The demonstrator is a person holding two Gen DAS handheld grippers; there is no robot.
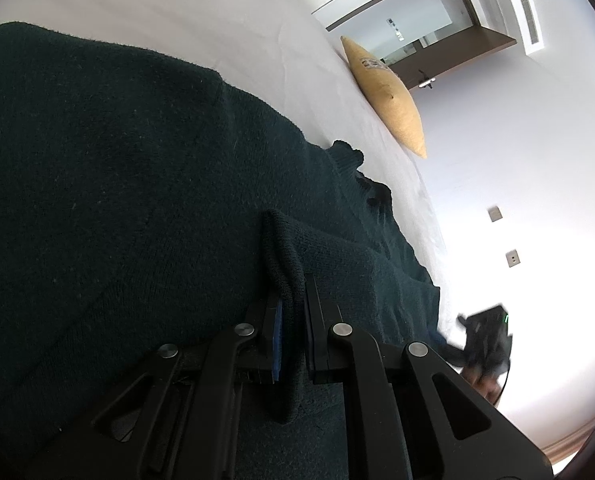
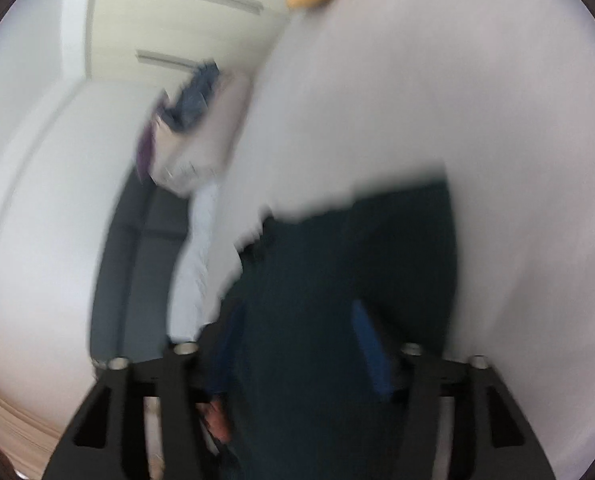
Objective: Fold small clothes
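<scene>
Spread across a white bed [image 1: 225,32], a dark green knitted sweater [image 1: 117,184] lies with one folded edge pinched tight in the left tool [image 1: 291,312], its fingers clenched on the knit. Blurred in its own view, the right tool [image 2: 297,344] stands with jaws apart, the sweater between them; whether the pads press it cannot be told. Beyond, a yellow pillow [image 1: 389,96] rests on the bed.
</scene>
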